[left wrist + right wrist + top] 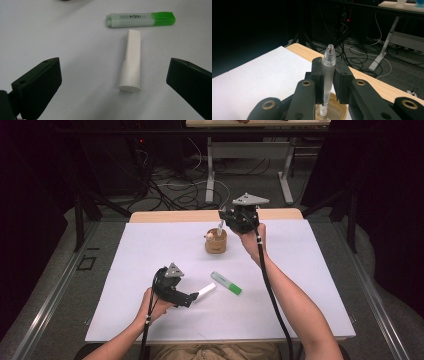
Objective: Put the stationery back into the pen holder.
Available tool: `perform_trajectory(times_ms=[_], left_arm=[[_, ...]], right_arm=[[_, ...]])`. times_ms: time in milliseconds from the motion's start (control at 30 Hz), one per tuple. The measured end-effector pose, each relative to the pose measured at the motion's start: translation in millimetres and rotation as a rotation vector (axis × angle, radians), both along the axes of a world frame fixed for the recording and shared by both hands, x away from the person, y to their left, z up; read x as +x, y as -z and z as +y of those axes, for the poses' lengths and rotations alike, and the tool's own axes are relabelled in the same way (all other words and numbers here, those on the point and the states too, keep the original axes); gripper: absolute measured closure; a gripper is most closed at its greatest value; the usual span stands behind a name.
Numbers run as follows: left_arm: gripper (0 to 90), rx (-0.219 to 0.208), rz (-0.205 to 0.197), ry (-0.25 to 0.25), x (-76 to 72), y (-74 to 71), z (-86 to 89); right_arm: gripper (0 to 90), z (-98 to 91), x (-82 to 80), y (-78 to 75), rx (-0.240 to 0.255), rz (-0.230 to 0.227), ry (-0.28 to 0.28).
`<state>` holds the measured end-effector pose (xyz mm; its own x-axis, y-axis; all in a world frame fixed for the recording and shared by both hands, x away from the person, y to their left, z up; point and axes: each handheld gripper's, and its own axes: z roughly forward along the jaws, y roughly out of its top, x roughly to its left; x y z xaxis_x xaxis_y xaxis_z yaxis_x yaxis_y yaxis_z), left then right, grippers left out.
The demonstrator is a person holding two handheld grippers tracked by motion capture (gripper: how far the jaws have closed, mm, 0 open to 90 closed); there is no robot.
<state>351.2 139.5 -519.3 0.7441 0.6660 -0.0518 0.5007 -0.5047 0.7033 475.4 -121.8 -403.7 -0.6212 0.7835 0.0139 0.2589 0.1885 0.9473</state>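
In the right claw view the lower end of the pen (328,75) is partly hidden behind the jaws, so whether its tip touches the bottom of the wooden cup (334,110) cannot be made out. The right claw (328,82) is clamped tight on the pen, holding it upright over the cup near the far edge of the desk (150,250). The left claw (113,82) stands wide open, gripping nothing; a white tube (131,62) lies on the white sheet between its jaws, touching neither. Just beyond the tube lies a green highlighter (140,20), crosswise.
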Motion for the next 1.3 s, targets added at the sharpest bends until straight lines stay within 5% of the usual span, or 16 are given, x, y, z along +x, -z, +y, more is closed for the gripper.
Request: perform_trajectory(times_ms=[400, 1300], left_arm=[[0.3, 0.003, -0.004, -0.007, -0.2, -0.9, -0.8], [0.3, -0.010, -0.012, -0.007, -0.6, -3.4, -0.5]], right_arm=[[79.9, 20.1, 23.3, 13.4, -0.072, 0.007, 0.035], [79.7, 50.9, 33.3, 27.4, -0.211, 0.004, 0.046]])
